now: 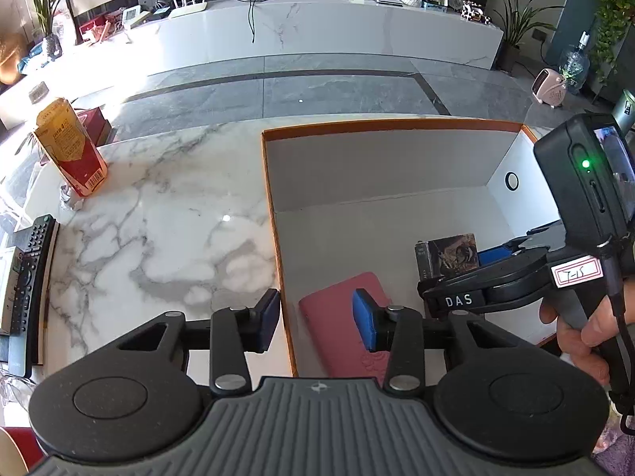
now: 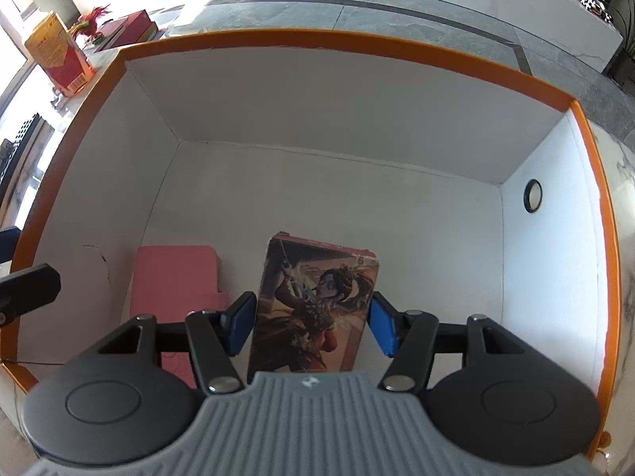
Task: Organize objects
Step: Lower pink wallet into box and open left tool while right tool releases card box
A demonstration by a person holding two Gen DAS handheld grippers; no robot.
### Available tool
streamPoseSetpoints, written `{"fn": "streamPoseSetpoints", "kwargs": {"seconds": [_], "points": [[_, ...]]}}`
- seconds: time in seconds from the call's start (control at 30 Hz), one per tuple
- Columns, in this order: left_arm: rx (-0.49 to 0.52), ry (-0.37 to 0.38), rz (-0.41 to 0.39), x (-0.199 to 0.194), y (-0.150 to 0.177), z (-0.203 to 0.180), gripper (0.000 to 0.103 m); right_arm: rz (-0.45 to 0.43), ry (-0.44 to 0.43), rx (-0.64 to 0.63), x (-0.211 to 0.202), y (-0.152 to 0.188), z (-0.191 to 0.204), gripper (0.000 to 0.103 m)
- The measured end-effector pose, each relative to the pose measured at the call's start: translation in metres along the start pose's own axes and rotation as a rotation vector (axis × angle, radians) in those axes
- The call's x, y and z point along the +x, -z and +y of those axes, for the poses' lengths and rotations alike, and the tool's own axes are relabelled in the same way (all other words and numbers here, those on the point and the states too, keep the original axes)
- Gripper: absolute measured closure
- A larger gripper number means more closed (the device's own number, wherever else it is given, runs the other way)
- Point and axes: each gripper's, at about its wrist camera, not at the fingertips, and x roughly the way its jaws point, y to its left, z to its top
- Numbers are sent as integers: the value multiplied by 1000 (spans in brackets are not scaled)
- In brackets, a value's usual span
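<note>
A white box with an orange rim (image 1: 274,198) (image 2: 317,37) stands open on the marble table (image 1: 158,218). On its floor lies a pink case (image 1: 337,317) (image 2: 174,277). My right gripper (image 2: 311,327) (image 1: 462,277) is down inside the white box, shut on a dark illustrated box (image 2: 313,297) (image 1: 452,252) that stands upright between the blue pads, to the right of the pink case. My left gripper (image 1: 317,319) hangs above the white box's left wall, open, with nothing between its fingers; the pink case shows below it.
A red and yellow carton (image 1: 71,146) (image 2: 55,55) stands at the table's far left, crumpled paper beside it. Remote controls (image 1: 27,277) lie along the left edge. A person's hand (image 1: 583,333) grips the right tool. A round black-ringed hole (image 2: 532,195) marks the white box's right wall.
</note>
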Motion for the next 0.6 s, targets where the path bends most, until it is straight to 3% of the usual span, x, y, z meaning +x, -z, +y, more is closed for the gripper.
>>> {"fn": "streamPoseSetpoints", "kwargs": {"seconds": [0.17,0.4,0.6], "points": [[-35,25,1,1,3,6,63,76,26,-88,12,-8,20,41],[-50,35,4,1,3,9,65,177,-91,-69,21,-12,27,41],[-60,38,5,0,3,10,65,206,-115,-41,21,-11,22,41]]}}
